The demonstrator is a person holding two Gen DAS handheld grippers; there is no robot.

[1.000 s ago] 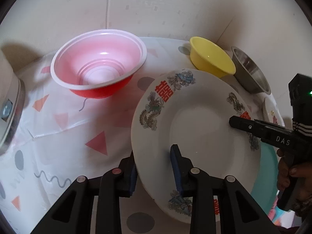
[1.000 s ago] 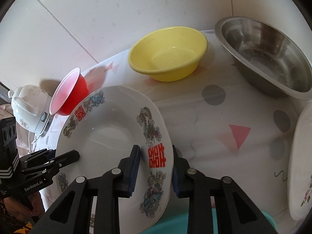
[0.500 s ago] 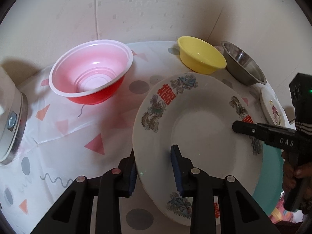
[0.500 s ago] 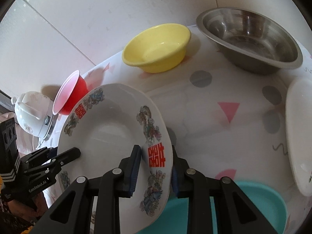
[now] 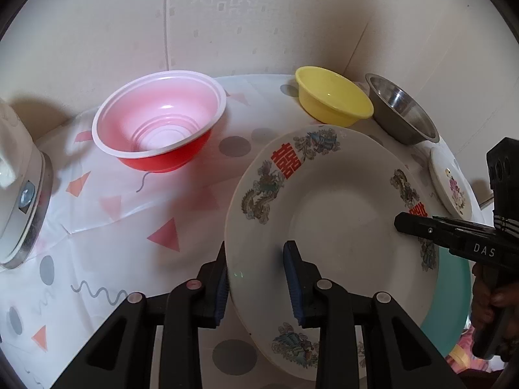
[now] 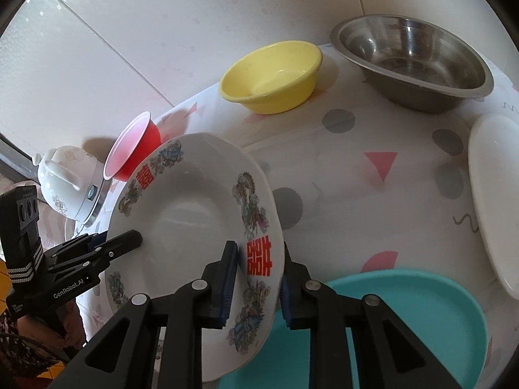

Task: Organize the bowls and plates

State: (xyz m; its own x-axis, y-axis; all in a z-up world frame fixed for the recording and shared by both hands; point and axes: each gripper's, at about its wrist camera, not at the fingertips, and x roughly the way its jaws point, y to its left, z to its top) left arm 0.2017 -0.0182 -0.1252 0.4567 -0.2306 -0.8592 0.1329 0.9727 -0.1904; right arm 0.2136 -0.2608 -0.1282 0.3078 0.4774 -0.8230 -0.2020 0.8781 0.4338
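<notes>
Partly hiding the teal plate (image 6: 421, 308), both claws grip the dragon plate (image 5: 340, 214), right closing.

Showing white plate (image 5: 337, 214) with red characters, dragon motifs; red bowl (image 5: 162, 120), white-pink inside; yellow bowl (image 5: 331, 97); steel-grey bowl (image 6: 412, 61); teal plate (image 6: 415, 327); white tablecloth (image 5: 129, 214) bearing pink triangles, grey dots, squiggles.

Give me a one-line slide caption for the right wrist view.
Two grippers, right closing and left, hold a dragon-print plate tilted above a teal plate.
</notes>
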